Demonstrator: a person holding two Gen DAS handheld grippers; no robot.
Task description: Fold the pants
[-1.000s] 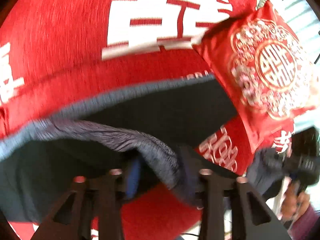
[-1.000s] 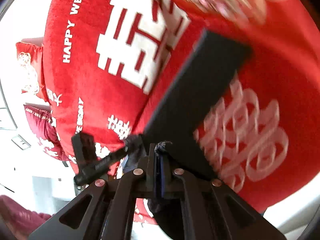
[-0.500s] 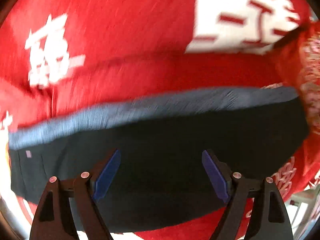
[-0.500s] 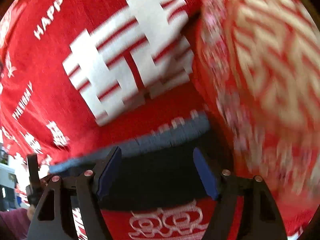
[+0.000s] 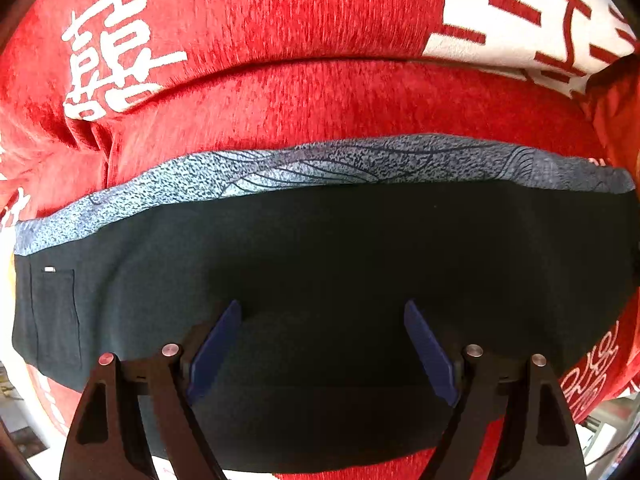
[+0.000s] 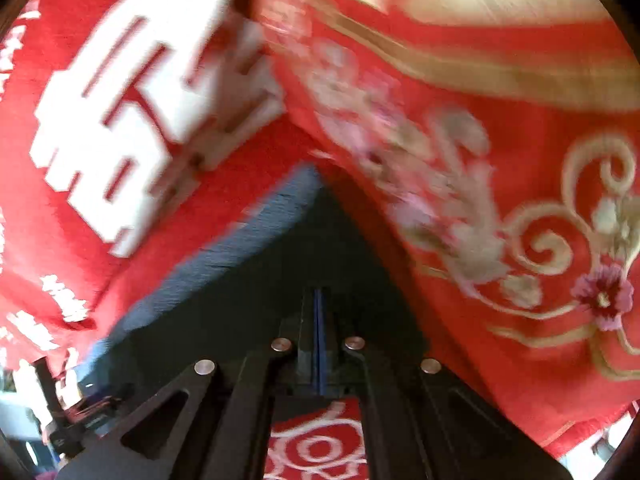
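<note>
A red cover [image 5: 280, 92] with white characters spreads under everything. The left tongs [image 5: 322, 350] stand spread just above the dark pants [image 5: 320, 248], gripping nothing. The right tongs [image 6: 319, 340] are pressed together over the pants' end, a red embroidered cushion [image 6: 500, 160] beyond them.

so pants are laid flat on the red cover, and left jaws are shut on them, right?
Not shut. The left wrist view shows the left gripper with its jaws wide open over the dark pants, which do lie flat on the red cover.
</note>
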